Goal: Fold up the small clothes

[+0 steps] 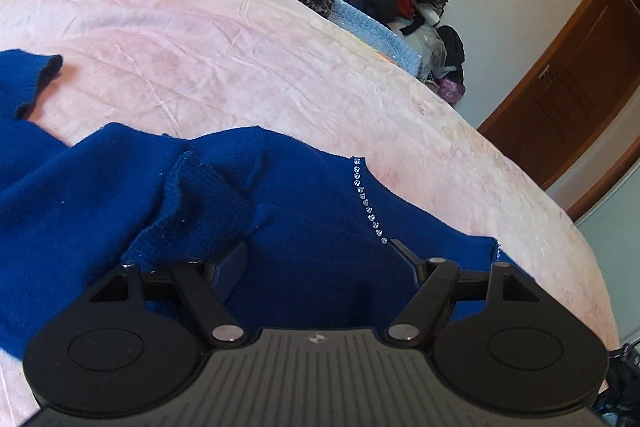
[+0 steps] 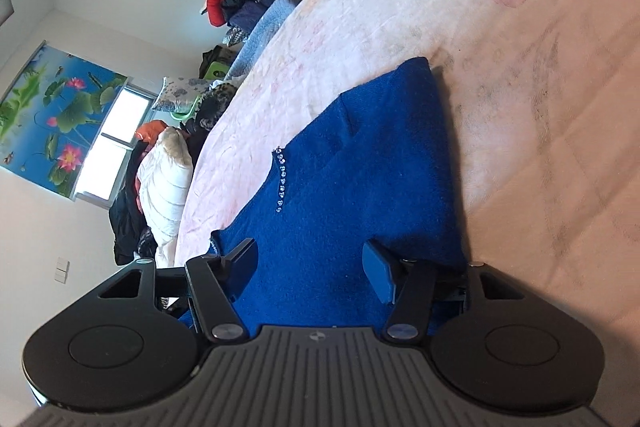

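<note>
left gripper (image 1: pixel 320 259) jaws spread, pinching nothing, over blue sweater (image 1: pixel 300 211) | right gripper (image 2: pixel 316 271) spread too, empty, same sweater (image 2: pixel 360 179) on pink bedspread (image 1: pixel 200 47) | risk: loose ribbed cuff (image 1: pixel 200 203) flops, fold unravels; rhinestone row (image 1: pixel 366 199) may snag a finger | soft fuzzy knit, plush crinkled cover

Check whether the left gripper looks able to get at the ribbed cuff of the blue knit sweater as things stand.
Probably yes. The left gripper has its jaws open with nothing clamped, and the ribbed cuff of the blue knit sweater lies uncovered just ahead of its left finger, on the pink bedspread.
</note>
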Motion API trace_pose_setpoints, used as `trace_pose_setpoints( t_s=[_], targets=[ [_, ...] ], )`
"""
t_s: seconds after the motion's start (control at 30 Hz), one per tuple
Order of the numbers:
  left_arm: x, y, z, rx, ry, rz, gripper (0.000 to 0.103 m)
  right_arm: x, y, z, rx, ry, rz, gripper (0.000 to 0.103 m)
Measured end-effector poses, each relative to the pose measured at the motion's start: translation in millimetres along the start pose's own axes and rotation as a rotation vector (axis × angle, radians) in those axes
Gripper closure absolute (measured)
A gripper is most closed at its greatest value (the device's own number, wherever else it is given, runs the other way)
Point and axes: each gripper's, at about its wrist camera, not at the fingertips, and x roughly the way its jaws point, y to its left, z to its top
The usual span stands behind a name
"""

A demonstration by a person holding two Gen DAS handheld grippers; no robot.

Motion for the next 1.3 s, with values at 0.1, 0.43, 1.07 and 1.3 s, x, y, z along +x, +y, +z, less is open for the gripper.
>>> trace_pose_setpoints(
  t_s=[0.1,0.43,1.07,1.3],
  targets=[
    [-36,40,11,-0.259,-0.111,-0.153,0.027,0,6,-8,-0.055,-0.023,-0.002,0.041],
    [-77,208,44,-1.024,-0.402,-0.166,0.025,-2,8,-16,-0.111,-0.067,0.001,0.041],
    [-34,227,47,-1.07,-0.331,0.052,0.097,-2,9,-21,-0.135,-0.087,0.002,0.042],
    [-55,203,35,-1.059,-0.301,-0.184,0.098,-2,69,-13,-0.166,-0.026,0.053,0.035]
  ],
)
